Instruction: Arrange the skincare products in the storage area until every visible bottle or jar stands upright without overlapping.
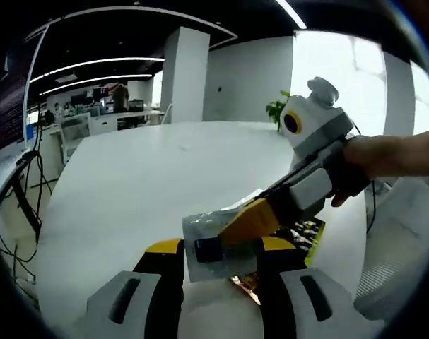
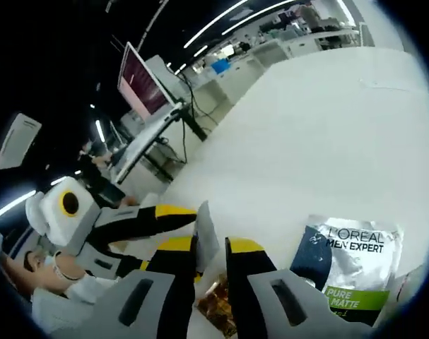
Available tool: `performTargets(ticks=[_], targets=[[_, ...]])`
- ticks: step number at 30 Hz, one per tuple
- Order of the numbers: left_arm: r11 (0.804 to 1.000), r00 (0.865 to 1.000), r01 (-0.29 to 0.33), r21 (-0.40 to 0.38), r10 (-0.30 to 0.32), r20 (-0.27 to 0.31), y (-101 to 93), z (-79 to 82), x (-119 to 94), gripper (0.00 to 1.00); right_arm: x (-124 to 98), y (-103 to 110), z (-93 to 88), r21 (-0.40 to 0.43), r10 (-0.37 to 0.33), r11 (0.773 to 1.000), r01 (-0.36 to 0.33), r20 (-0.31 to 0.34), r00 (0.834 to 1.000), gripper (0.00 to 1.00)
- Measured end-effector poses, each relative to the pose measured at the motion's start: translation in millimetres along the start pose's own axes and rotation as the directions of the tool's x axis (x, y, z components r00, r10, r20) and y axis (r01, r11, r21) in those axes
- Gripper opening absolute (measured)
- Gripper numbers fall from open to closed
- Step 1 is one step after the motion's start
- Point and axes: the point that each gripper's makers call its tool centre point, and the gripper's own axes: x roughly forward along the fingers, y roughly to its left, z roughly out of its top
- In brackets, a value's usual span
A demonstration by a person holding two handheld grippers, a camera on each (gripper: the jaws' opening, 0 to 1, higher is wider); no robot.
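Early in the task, by judgement. Left gripper (image 1: 220,265) and right gripper (image 2: 210,261) both pinching one thin clear sachet (image 1: 218,247) above the white surface (image 1: 150,176). L'Oreal pouch (image 2: 348,272) lying flat at 4 o'clock in the right gripper view. Standing bottles or jars not yet visible; arranging left to do.
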Motion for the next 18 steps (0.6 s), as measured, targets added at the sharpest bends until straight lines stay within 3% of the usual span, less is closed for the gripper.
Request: performTargets(ticks=[7, 18], targets=[[1.0, 1.0, 0.0, 0.016, 0.0, -0.01, 0.4, -3.2, -1, 0.37, 0, 4, 1.6, 0.027, 0.026, 0.999, -0.026, 0.01, 1.0, 0.03], [1.0, 1.0, 0.03, -0.007, -0.03, -0.007, -0.4, -1.7, -10, 0.38, -5, 11, 9.1, -0.009, 0.044, 0.999, -0.044, 0.026, 0.999, 0.01]])
